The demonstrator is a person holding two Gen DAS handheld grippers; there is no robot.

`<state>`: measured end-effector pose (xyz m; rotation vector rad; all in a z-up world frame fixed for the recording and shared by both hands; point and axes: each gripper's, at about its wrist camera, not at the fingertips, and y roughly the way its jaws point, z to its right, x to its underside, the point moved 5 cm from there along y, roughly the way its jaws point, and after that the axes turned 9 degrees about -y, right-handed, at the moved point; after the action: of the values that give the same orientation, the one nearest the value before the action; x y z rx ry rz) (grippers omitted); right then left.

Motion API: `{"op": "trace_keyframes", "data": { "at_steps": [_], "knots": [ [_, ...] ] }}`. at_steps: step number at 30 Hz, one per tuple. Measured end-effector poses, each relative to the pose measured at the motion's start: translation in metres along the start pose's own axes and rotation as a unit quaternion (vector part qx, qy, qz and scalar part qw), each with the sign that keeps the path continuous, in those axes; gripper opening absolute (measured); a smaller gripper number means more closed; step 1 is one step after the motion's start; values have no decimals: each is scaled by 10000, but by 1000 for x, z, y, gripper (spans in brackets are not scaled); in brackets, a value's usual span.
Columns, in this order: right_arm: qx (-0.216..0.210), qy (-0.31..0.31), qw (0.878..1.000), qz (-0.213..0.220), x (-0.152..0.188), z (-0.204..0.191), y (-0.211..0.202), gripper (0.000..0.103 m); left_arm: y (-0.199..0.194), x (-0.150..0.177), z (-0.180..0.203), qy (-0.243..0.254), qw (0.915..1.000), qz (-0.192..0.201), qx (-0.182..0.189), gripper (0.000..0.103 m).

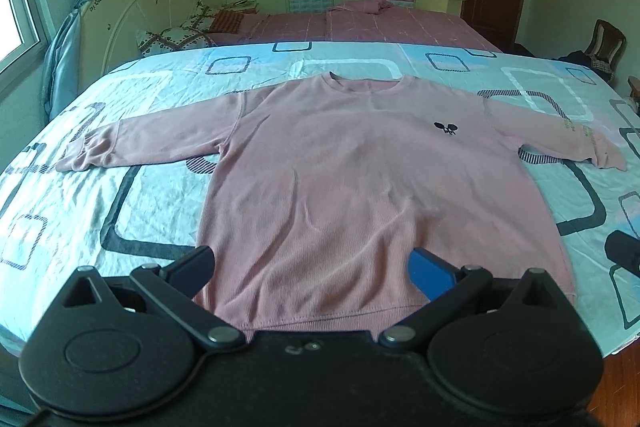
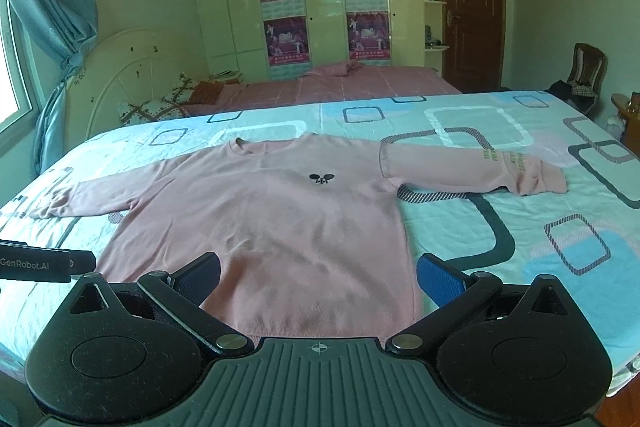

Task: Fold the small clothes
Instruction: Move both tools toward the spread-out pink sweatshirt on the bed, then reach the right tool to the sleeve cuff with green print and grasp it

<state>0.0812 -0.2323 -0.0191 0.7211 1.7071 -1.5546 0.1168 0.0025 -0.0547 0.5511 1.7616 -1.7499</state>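
A pink long-sleeved sweatshirt (image 1: 360, 163) lies flat and face up on the bed, sleeves spread to both sides, a small black logo on the chest; it also shows in the right wrist view (image 2: 280, 219). My left gripper (image 1: 312, 271) is open and empty, hovering over the hem near the bed's front edge. My right gripper (image 2: 318, 279) is open and empty, over the hem's right part. The left gripper's body (image 2: 44, 261) shows at the left edge of the right wrist view, and the right gripper's finger (image 1: 624, 251) at the right edge of the left wrist view.
The bed has a light blue sheet (image 1: 100, 195) with square patterns. Behind it stands a second bed with a pink cover (image 1: 360, 23), pillows (image 1: 176, 35) and a white headboard. A wardrobe, a brown door (image 2: 472, 7) and a chair (image 2: 584, 71) are at the back.
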Motion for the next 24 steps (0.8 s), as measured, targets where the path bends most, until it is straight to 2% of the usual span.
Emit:
{"op": "trace_keyframes", "data": {
  "at_steps": [8,16,21,24],
  "knots": [
    [452,403,9982,-14,-18,9,43,103,56,-36,-8,233,9993,-122,269,102],
    [1022,683,9924,-60,-36,32,82,103,101,-72,-17,298,9976,159,606,102],
    [1225,821,9888,-220,-35,59,105,103,131,-81,-15,263,9968,-33,751,102],
    [1324,889,9870,-202,-34,82,115,103,143,-84,-9,284,9964,-9,798,102]
  ]
}}
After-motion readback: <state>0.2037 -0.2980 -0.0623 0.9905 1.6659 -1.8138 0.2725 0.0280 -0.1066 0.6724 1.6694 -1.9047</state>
